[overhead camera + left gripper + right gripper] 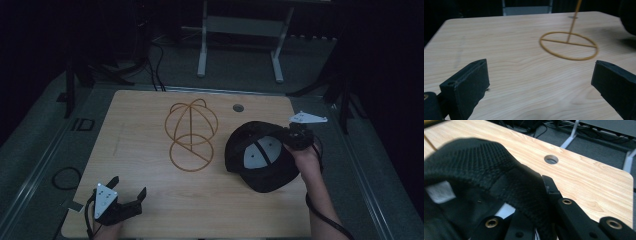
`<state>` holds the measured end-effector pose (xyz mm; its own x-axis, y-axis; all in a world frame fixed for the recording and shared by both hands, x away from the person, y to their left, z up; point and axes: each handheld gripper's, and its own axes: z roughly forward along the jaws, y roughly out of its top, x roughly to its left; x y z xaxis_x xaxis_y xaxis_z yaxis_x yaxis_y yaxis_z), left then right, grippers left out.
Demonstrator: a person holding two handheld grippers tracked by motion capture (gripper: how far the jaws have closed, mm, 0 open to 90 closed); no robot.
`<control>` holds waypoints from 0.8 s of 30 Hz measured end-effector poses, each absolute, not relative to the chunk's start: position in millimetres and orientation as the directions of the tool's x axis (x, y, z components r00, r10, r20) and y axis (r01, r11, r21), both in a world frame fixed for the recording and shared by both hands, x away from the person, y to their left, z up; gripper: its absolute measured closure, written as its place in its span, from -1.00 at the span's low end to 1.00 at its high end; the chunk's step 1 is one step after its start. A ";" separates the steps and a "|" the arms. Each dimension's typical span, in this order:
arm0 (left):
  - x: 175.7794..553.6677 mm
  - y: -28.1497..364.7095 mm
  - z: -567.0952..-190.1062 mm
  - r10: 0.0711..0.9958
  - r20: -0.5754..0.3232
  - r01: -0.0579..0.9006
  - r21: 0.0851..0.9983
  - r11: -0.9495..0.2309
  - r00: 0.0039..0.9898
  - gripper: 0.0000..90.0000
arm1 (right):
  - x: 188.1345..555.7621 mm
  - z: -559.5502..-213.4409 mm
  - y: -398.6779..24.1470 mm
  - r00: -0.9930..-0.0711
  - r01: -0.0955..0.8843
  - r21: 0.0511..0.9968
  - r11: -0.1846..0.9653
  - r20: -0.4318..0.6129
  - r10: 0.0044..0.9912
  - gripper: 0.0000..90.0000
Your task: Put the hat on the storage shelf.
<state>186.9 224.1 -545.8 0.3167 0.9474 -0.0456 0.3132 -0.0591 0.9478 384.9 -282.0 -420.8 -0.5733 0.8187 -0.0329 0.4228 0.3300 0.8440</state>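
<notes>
- The left gripper (131,198) rests at the near left corner of the wooden table (150,200), its jaws spread wide with nothing between them; in the left gripper view (539,87) only bare wood lies between the two black jaws
- Past it, toward the middle of the table, stands a golden wire hat stand (191,134), a domed cage of hoops on a thin stem above a flat ring base (568,45) crossed by one bar
- Just right of the stand, apart from it, is the black cap (260,155), turned so its pale inner lining faces up
- The right gripper (292,136) is at the cap's far right edge, jaws pinching the cap's rim; the right gripper view (536,202) shows the knit fabric (486,165) clamped between them
- A round hole (238,107) sits in the tabletop beyond the cap
</notes>
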 end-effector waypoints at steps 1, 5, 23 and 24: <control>186.7 220.8 -544.2 0.942 -0.063 0.322 0.946 -0.050 0.330 -0.96 | 382.4 -417.2 -281.8 -0.574 0.415 0.849 0.327 -0.034 0.818 0.97; 184.6 208.3 -538.2 0.922 -0.105 0.339 0.940 -0.030 0.373 -0.96 | 372.0 -403.0 -281.6 -0.582 0.390 0.872 0.298 -0.017 0.813 0.97; 191.5 134.5 -516.0 0.827 -0.038 0.318 0.932 -0.173 0.561 -0.96 | 327.2 -374.9 -272.7 -0.514 0.300 0.926 0.229 -0.045 0.856 0.97; 195.3 127.1 -515.0 0.818 -0.048 0.334 0.925 -0.180 0.574 -0.95 | 322.3 -374.9 -271.3 -0.518 0.290 0.930 0.226 -0.047 0.854 0.97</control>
<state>195.3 127.1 -515.0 0.5738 0.8175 -0.0483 0.3339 -0.1797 0.9253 322.3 -271.3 -374.9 -0.5178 0.8542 -0.0466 0.2898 0.2265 0.9299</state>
